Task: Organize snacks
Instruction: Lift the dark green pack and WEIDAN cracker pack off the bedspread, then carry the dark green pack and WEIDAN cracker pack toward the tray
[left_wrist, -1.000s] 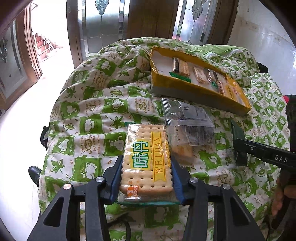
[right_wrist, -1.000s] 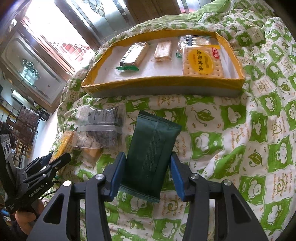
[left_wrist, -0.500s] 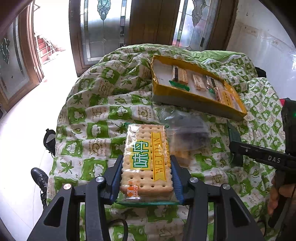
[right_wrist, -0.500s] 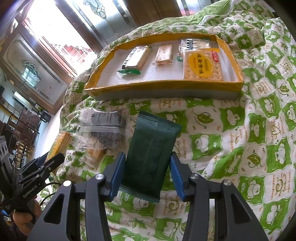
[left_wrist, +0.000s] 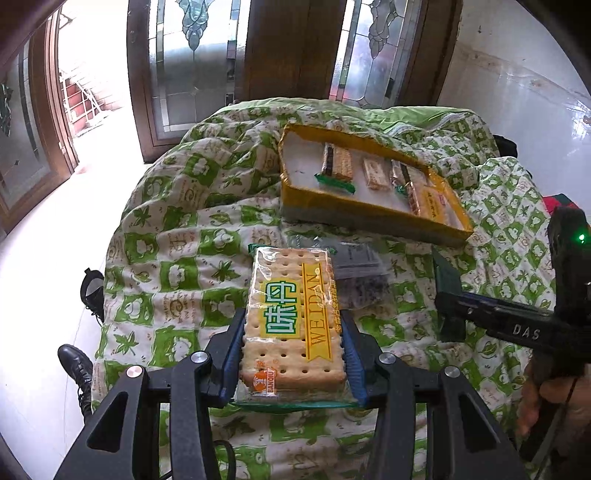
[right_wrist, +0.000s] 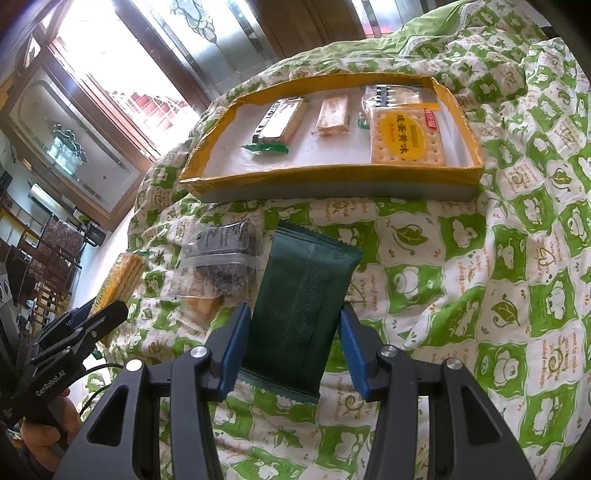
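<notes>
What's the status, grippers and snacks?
Left gripper shut on cracker pack. Right gripper shut on green packet. Yellow tray ahead, part filled. Clear bags on quilt, left of right gripper's path.

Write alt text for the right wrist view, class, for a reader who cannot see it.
The right claw grips a dark green snack packet above a green-and-white patterned cloth. Beyond it lies a yellow-rimmed tray holding several cracker packs; the left claw enters at left.

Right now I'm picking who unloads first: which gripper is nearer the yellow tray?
Right. The right gripper sits in front of the yellow tray; the left gripper is farther back, off its left end.
</notes>
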